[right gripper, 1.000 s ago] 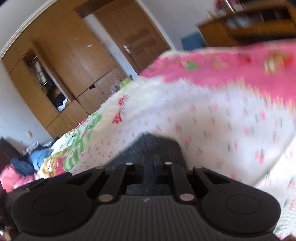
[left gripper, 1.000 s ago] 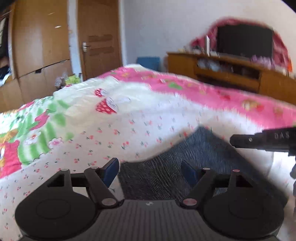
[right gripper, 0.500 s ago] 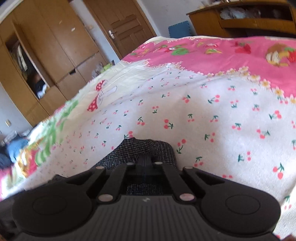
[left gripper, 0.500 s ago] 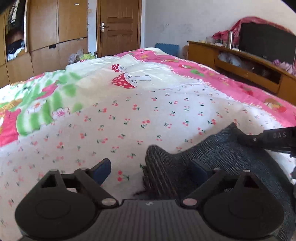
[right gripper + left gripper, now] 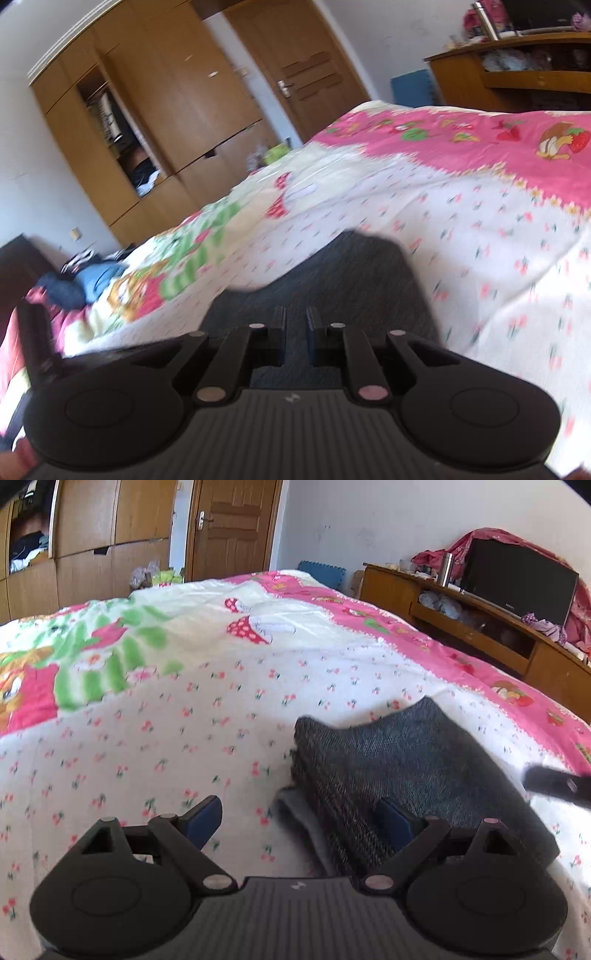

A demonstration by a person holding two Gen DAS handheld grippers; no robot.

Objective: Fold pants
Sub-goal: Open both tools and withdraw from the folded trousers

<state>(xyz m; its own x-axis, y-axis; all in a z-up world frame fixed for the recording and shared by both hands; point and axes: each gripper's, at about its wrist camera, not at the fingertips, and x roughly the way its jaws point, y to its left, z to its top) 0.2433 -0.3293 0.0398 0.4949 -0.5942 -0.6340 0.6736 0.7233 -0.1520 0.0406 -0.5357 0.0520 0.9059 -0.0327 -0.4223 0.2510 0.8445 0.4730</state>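
The dark grey pants [image 5: 406, 768] lie folded in a stack on the flowered bedspread [image 5: 184, 720]. My left gripper [image 5: 301, 818] is open, low over the stack's near left corner, holding nothing. My right gripper [image 5: 295, 332] sits low over the pants [image 5: 332, 273], its jaws a narrow gap apart with no cloth seen between them. The right gripper's finger [image 5: 554, 784] shows at the right edge of the left wrist view, just above the pants.
A wooden wardrobe [image 5: 147, 122] and door [image 5: 232, 528] stand beyond the bed. A low wooden TV cabinet [image 5: 480, 635] with a black screen [image 5: 517, 579] runs along the right. Clothes [image 5: 77, 280] are piled at the bed's far left.
The left gripper has pulled back and opened wider, leaving the pants folded flat on the bed. The right gripper's jaws have parted slightly and its view has tilted, now blurred.
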